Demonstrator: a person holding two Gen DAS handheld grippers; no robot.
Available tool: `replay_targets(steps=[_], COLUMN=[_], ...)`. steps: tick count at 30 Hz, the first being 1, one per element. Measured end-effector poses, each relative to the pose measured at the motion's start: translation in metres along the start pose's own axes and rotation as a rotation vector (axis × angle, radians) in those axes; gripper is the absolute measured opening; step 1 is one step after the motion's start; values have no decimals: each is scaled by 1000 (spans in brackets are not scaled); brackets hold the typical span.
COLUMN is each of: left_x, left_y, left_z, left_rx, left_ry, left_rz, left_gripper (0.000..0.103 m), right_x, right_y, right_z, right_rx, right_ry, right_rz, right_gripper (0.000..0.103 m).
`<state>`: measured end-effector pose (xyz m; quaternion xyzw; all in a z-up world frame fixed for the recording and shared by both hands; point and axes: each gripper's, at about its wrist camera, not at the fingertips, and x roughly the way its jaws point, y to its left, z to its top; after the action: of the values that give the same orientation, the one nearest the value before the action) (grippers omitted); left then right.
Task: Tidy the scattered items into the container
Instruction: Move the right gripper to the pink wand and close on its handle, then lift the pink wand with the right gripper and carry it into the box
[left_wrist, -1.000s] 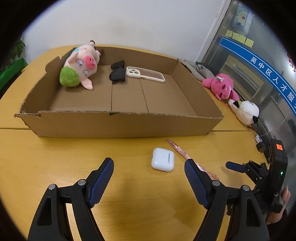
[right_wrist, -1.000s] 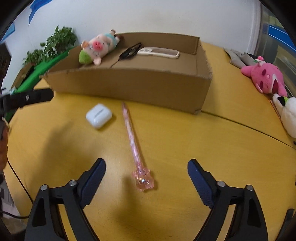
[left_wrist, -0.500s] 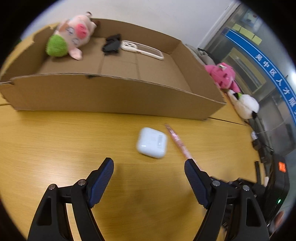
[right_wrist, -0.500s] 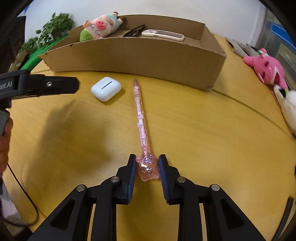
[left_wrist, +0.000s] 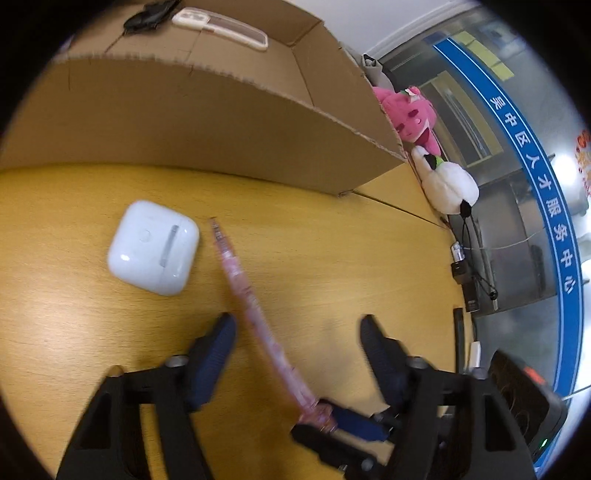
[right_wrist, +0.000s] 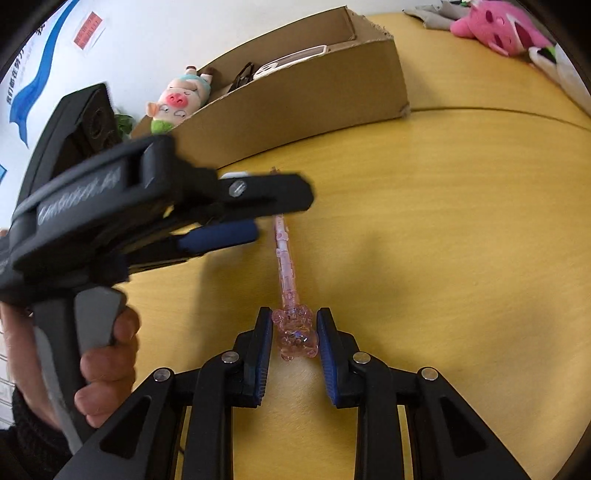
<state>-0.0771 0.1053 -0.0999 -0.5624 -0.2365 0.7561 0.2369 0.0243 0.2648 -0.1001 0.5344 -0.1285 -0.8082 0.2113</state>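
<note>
A pink pen (right_wrist: 284, 254) with a bear-shaped top lies on the yellow table. My right gripper (right_wrist: 294, 332) is shut on the bear end of the pen. In the left wrist view the pen (left_wrist: 251, 295) runs between the open fingers of my left gripper (left_wrist: 295, 332), which is empty. A white earbud case (left_wrist: 153, 251) lies just left of the pen tip. The cardboard box (left_wrist: 207, 110) stands behind; it holds a pig plush (right_wrist: 181, 99), a black item (left_wrist: 147, 18) and a phone case (left_wrist: 221, 27). My left gripper (right_wrist: 221, 218) shows large in the right wrist view.
A pink plush (left_wrist: 410, 114) and a white plush (left_wrist: 448, 181) lie to the right of the box. Cables and a black device (left_wrist: 465, 273) sit at the table's right edge. A hand (right_wrist: 107, 369) holds the left gripper's handle.
My left gripper has moved right and lower, so the pen now lies between its fingers and the earbud case is to its left. My right gripper stays shut on the pen's bear end.
</note>
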Motion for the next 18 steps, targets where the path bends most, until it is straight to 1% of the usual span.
replay_targets(steps=[1,3,4,5,6,7,12,14,18], left_x=[2,3,4,5,5,6,0,-6,-32], left_y=[2,3,5,6,8,9,4,1,-12], left_z=[0,0,-1,-1,-2,-2,-5,-5,0], left_rx=[-8,-13,-17,-23,-29,-31,-10,-3,42], left_ry=[6,11,15,20,23,28,21,10,-40], left_rz=[0,5,7,7,3,-4,-24,-19,-11], left_gripper=[41,27,24,19,11,8,9,9,9], right_x=[1,2,3,4,5,6,7,5,-4], right_y=[2,6,7,10,12,15,23,26,42], right_z=[-1,-5,-5,-7,-8,-9,-11,-11,-6], right_rx=[-3,-14,-19,-23,-28,-38,-64,-73,-120], right_ry=[5,11,16,24,28,32,40,36,7], right_rz=[12,27,37,51,59,62,64,71,75], right_gripper=[24,24,24,24,24,24,24,24,24])
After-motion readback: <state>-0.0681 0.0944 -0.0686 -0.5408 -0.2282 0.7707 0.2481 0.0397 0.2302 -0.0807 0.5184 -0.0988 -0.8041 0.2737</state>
